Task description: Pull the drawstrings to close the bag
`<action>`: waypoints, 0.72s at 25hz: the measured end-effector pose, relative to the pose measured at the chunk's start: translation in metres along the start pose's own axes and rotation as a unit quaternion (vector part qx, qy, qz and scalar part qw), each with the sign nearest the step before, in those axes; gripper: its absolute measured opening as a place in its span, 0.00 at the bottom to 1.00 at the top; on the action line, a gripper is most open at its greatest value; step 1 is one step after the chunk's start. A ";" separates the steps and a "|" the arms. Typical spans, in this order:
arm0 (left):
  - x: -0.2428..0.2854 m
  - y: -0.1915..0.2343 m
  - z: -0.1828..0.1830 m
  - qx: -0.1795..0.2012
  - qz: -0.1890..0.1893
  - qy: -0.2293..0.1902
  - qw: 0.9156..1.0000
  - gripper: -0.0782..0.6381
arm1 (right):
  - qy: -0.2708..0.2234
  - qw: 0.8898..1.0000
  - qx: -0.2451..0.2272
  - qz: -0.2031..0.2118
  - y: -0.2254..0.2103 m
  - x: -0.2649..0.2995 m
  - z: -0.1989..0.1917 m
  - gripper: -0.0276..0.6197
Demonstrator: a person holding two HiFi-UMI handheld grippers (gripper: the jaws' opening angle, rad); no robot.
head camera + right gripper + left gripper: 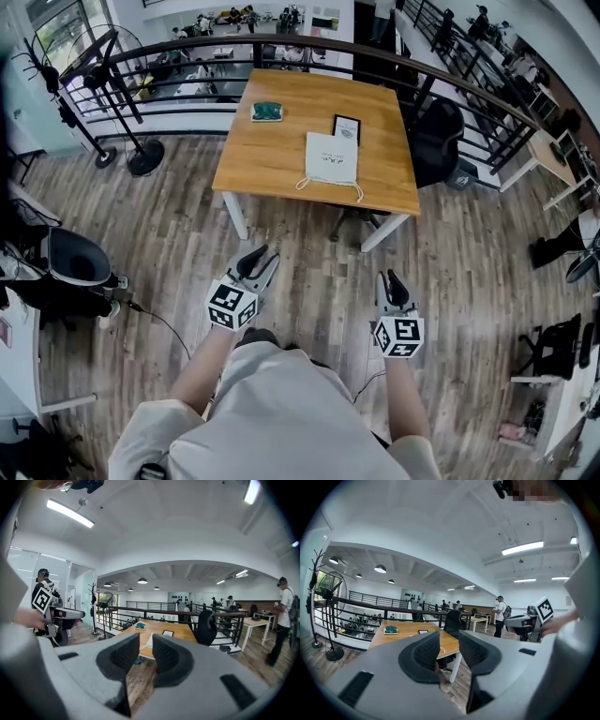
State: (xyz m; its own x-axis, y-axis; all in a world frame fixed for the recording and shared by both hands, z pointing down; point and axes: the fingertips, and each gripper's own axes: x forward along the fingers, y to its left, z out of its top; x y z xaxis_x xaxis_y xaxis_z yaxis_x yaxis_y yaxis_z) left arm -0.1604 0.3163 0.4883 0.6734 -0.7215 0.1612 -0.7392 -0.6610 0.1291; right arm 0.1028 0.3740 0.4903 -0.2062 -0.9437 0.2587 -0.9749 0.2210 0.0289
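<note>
Head view: wood floor (309, 234) between tools and surface (272, 155). Black chair (438, 139) at right side of surface, railing (281, 44) behind. Green object (266, 112) and black-rimmed tablet (346, 128) farther back. White bag (331, 157) flat near front edge, strings (330, 185) loose, trailing toward edge. Left tool (262, 255) apart, empty. Right tool (392, 279) narrowly apart, empty. Both well apart from bag.

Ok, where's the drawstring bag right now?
In the head view the white bag lies on the wooden table, right of centre near its front edge, just in front of the black-framed card.
</note>
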 end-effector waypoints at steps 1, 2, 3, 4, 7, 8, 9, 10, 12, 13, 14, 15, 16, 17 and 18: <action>0.001 0.001 -0.001 -0.001 0.001 0.002 1.000 0.28 | 0.002 1.000 0.000 -0.001 -0.001 0.002 -0.001 0.16; 0.001 0.003 -0.002 -0.002 0.003 0.004 1.000 0.28 | 0.003 1.000 0.001 -0.002 -0.002 0.004 -0.001 0.16; 0.003 0.005 -0.003 -0.003 0.004 0.007 1.000 0.28 | 0.004 1.000 0.003 -0.003 -0.002 0.006 -0.001 0.16; 0.004 0.007 -0.004 -0.004 0.004 0.009 1.000 0.27 | 0.005 1.000 0.004 -0.003 -0.003 0.008 -0.001 0.16; 0.012 0.015 -0.006 -0.007 0.005 0.014 1.000 0.27 | 0.008 1.000 0.006 -0.004 -0.004 0.019 -0.001 0.16; 0.016 0.018 -0.007 -0.008 0.005 0.015 1.000 0.27 | 0.009 1.000 0.006 -0.004 -0.006 0.024 -0.002 0.16; 0.021 0.021 -0.007 -0.009 0.003 0.016 1.000 0.27 | 0.010 1.000 0.007 -0.005 -0.008 0.029 -0.002 0.16; 0.027 0.023 -0.008 -0.010 0.001 0.017 1.000 0.27 | 0.009 1.000 0.007 -0.006 -0.010 0.034 -0.001 0.16; 0.041 0.030 -0.009 -0.014 -0.004 0.020 1.000 0.27 | 0.005 1.000 0.010 -0.011 -0.016 0.044 0.000 0.16; 0.047 0.034 -0.009 -0.016 -0.007 0.021 1.000 0.27 | 0.003 1.000 0.012 -0.014 -0.018 0.049 0.000 0.16; 0.053 0.038 -0.009 -0.017 -0.010 0.022 1.000 0.27 | 0.004 1.000 0.014 -0.016 -0.019 0.054 0.000 0.16; 0.059 0.043 -0.008 -0.016 -0.014 0.021 1.000 0.27 | 0.006 1.000 0.014 -0.018 -0.020 0.061 0.000 0.16; 0.065 0.048 -0.008 -0.015 -0.017 0.021 1.000 0.27 | 0.009 1.000 0.014 -0.021 -0.021 0.067 0.000 0.16; 0.072 0.055 -0.007 -0.014 -0.020 0.022 0.999 0.27 | 0.012 1.000 0.013 -0.024 -0.022 0.075 0.000 0.16; 0.080 0.062 -0.006 -0.013 -0.023 0.023 0.999 0.27 | 0.015 0.999 0.012 -0.027 -0.024 0.083 0.000 0.16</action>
State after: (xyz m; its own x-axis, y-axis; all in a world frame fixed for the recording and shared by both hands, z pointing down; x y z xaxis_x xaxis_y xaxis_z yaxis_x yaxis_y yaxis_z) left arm -0.1520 0.2190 0.5154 0.7053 -0.6802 0.1999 -0.7085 -0.6866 0.1634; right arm 0.1089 0.2900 0.5114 -0.1516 -0.9458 0.2871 -0.9862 0.1641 0.0199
